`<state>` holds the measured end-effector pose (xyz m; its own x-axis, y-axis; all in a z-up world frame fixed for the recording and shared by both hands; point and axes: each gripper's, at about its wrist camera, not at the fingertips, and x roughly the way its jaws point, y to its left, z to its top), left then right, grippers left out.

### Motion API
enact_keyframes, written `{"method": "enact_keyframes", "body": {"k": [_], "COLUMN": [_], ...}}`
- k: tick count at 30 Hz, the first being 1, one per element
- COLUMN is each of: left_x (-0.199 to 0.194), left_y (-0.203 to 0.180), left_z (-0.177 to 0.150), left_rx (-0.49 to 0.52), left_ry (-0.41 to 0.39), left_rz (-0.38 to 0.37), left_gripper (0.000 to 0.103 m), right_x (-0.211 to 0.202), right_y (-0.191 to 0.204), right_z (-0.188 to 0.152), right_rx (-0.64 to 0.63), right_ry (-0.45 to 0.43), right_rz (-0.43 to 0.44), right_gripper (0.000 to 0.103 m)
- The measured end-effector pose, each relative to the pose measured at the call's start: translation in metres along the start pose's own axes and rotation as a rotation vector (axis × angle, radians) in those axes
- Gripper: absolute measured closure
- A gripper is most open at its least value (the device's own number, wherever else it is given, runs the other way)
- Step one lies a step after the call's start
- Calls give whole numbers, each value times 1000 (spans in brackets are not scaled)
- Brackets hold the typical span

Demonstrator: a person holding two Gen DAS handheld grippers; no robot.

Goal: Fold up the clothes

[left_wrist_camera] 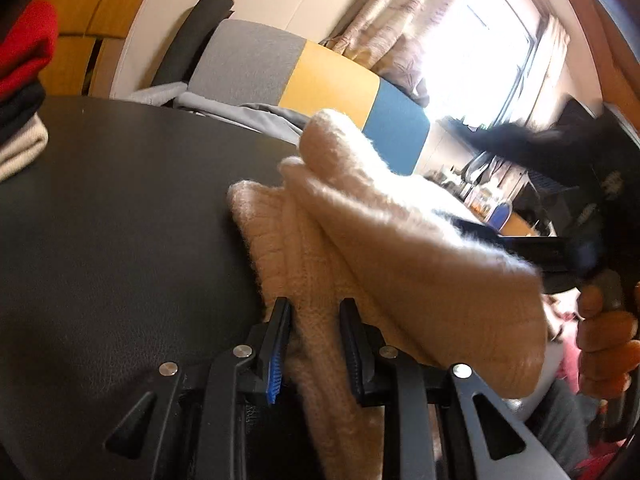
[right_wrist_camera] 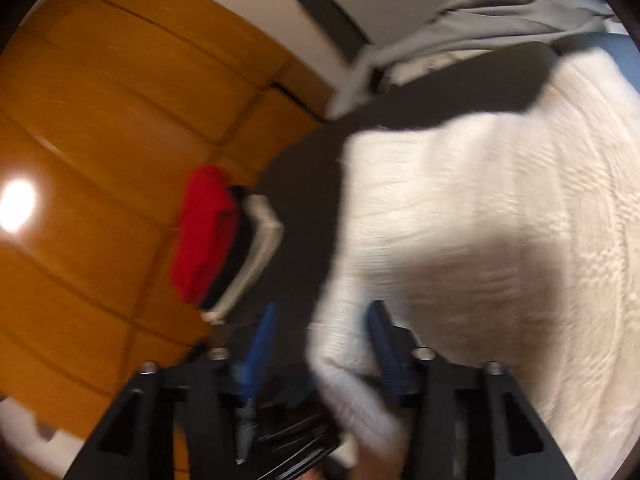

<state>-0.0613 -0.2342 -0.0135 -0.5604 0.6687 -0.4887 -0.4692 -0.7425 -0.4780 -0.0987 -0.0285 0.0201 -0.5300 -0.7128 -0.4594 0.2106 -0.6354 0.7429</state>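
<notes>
A cream knit sweater (left_wrist_camera: pixel 360 240) hangs bunched over the black table (left_wrist_camera: pixel 120 220). My left gripper (left_wrist_camera: pixel 315 308) is shut on a thick fold of the sweater near its lower edge. In the right wrist view the same sweater (right_wrist_camera: pixel 500 220) spreads wide and blurred over the table (right_wrist_camera: pixel 304 208). My right gripper (right_wrist_camera: pixel 324 316) has its jaws partly apart with the sweater's edge between them; the blur hides how firmly it holds. The right gripper also shows in the left wrist view (left_wrist_camera: pixel 560 248), at the sweater's far edge.
A stack of folded clothes, red on top, then black, then beige (right_wrist_camera: pixel 216 240), sits at the table's edge, also in the left wrist view (left_wrist_camera: pixel 20 80). A grey garment (right_wrist_camera: pixel 500 8) lies over a grey, yellow and blue chair (left_wrist_camera: pixel 320 76). Wooden floor (right_wrist_camera: pixel 100 120) lies beyond.
</notes>
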Motion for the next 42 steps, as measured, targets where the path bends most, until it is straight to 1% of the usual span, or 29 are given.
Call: {"method": "enact_keyframes", "body": {"k": [1,2,5,7,8,9,10,12,15,17,18,19,20,21,23,24,25,28,30,32,33,36,37,38,39,40,42], "left_x": [-2,-4,-14,-21,-24,-26,-26,-25,-19,-15,-14,-12,-11,-11,-10,-11,-10,-8,0,2,3,10,13,17,17,14,6], "left_y": [2,6,17,24,28,31,33,35,40,47,50,52,52,50,40,33,26,4,-8,-20,-27,-46,-48,-50,-50,-48,-43], "left_z": [1,1,3,3,3,3,2,1,-3,-6,-8,-9,-10,-10,-5,-1,2,11,17,23,26,35,36,36,37,37,39], "left_rx": [-20,-46,-133,-186,-221,-256,-290,-350,-435,-493,-516,-534,-546,-553,-535,-510,-476,-378,-325,-294,-267,-163,-137,-110,-98,-100,-118], "left_ry": [-7,-16,-40,-64,-73,-80,-82,-67,-22,4,12,16,20,24,32,40,51,88,134,163,176,215,225,235,230,211,167], "left_rz": [-15,-32,-91,-135,-172,-215,-264,-351,-443,-468,-475,-480,-485,-491,-510,-507,-490,-433,-343,-280,-234,-61,-18,25,28,-8,-84], "left_gripper": [78,78,78,78,77,77,76,73,67,65,63,59,56,55,51,50,49,48,48,48,48,48,50,67,81,89,91], "right_x": [-11,-24,-70,-92,-95,-93,-88,-73,-46,-23,-13,-5,0,2,3,2,0,-4,-4,-8,-10,-15,-16,-16,-18,-23,-41], "right_y": [1,1,-1,-9,-14,-18,-19,-11,8,21,27,32,34,36,37,35,36,43,41,41,41,40,40,40,40,41,40], "right_z": [1,1,-14,-25,-24,-27,-32,-41,-71,-90,-101,-113,-122,-129,-138,-141,-144,-150,-153,-155,-157,-162,-164,-166,-168,-168,-164], "right_rx": [-3,-14,-55,-61,-65,-80,-107,-182,-364,-521,-609,-697,-768,-829,-886,-889,-890,-885,-882,-879,-881,-892,-900,-914,-926,-930,-908], "right_ry": [-23,-54,-162,-203,-201,-177,-145,-91,-1,74,101,108,108,113,120,122,121,106,102,99,95,92,94,100,103,96,43], "right_rz": [45,54,-12,-96,-132,-179,-215,-243,-271,-313,-344,-380,-410,-437,-459,-459,-457,-448,-445,-441,-440,-440,-446,-441,-431,-431,-422], "right_gripper": [50,50,50,50,52,60,67,67,67,67,64,61,60,58,54,50,48,47,47,47,47,46,46,46,46,46,46]}}
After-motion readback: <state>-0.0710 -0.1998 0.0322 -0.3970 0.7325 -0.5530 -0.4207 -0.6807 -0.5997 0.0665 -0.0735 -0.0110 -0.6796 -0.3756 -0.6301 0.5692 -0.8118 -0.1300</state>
